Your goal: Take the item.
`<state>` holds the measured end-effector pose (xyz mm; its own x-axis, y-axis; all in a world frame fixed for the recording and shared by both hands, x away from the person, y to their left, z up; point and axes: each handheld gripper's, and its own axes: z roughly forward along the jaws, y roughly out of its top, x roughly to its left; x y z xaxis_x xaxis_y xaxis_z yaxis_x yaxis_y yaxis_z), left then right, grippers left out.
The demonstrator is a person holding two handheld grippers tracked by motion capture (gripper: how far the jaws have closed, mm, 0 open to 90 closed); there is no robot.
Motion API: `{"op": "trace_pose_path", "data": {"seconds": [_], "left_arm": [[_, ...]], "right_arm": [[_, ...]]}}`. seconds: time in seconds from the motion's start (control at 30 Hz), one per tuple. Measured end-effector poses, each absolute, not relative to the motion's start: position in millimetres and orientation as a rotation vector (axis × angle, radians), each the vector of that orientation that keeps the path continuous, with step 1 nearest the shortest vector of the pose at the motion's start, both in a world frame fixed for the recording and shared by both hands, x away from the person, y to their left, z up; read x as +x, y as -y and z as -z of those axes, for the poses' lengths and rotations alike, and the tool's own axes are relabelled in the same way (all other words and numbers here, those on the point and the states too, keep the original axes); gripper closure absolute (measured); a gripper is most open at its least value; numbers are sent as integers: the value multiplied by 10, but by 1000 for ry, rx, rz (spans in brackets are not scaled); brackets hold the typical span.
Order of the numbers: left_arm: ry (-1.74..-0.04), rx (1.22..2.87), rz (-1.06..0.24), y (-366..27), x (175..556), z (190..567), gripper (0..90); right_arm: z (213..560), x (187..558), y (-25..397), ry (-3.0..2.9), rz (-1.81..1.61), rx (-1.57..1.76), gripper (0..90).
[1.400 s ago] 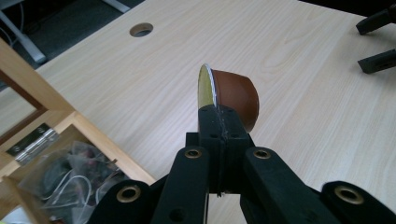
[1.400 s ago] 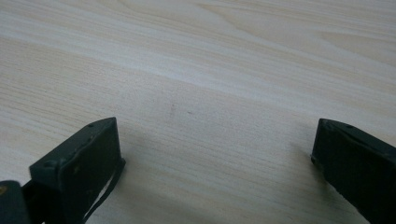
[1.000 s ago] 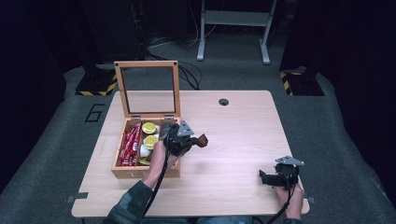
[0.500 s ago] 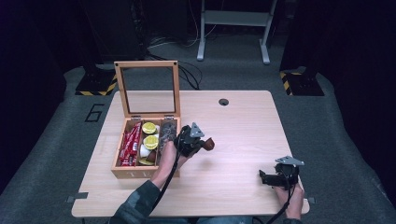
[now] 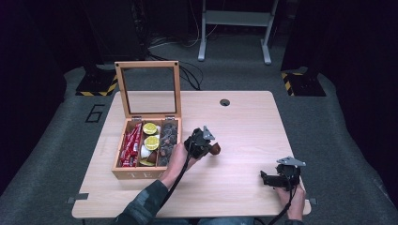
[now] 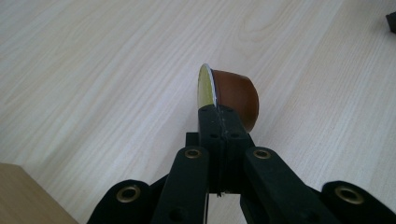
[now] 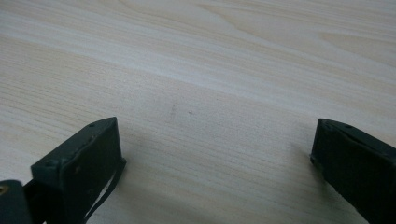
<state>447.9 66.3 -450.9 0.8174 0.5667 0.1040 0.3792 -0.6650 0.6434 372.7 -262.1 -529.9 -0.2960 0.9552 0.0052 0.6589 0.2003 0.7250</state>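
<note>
One brown coffee capsule (image 6: 233,95) is pinched by its thin rim in the left tool (image 6: 218,116), whose jaws are pressed together on the flange. In the high view the capsule (image 5: 215,149) hangs above the bench (image 5: 244,126), just right of the open wooden box (image 5: 141,169) with its sorted compartments. It is probably very light, with a thin shell that would dent under a hard squeeze and a foil face that could puncture. The rim grip looks narrow, so the capsule may pivot or slip if swung; a hold across the domed body would likely be steadier, though the smooth sides seem slippery. The right tool (image 7: 215,154) rests with jaws spread wide over bare wood near the bench's right front corner, holding nothing.
</note>
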Motion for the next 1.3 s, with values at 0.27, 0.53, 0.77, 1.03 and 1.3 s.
{"op": "trace_pose_path", "data": {"seconds": [0.27, 0.53, 0.77, 1.03, 1.3], "left_arm": [[-688, 2420, -357, -559, 4478, 4587, 898], [-698, 2439, -306, -528, 4510, 4667, 886], [-722, 2391, -220, -620, 4521, 4621, 658], [-749, 2312, -230, -800, 4419, 4441, 413], [-771, 2238, -287, -1073, 4262, 4230, 239]], "right_arm": [[5299, 3726, 2621, -2031, -877, 1498, 12], [5299, 3725, 2622, -2033, -879, 1496, 14], [5299, 3725, 2621, -2033, -878, 1496, 14], [5299, 3724, 2621, -2032, -878, 1496, 14], [5299, 3724, 2621, -2032, -878, 1497, 14]]}}
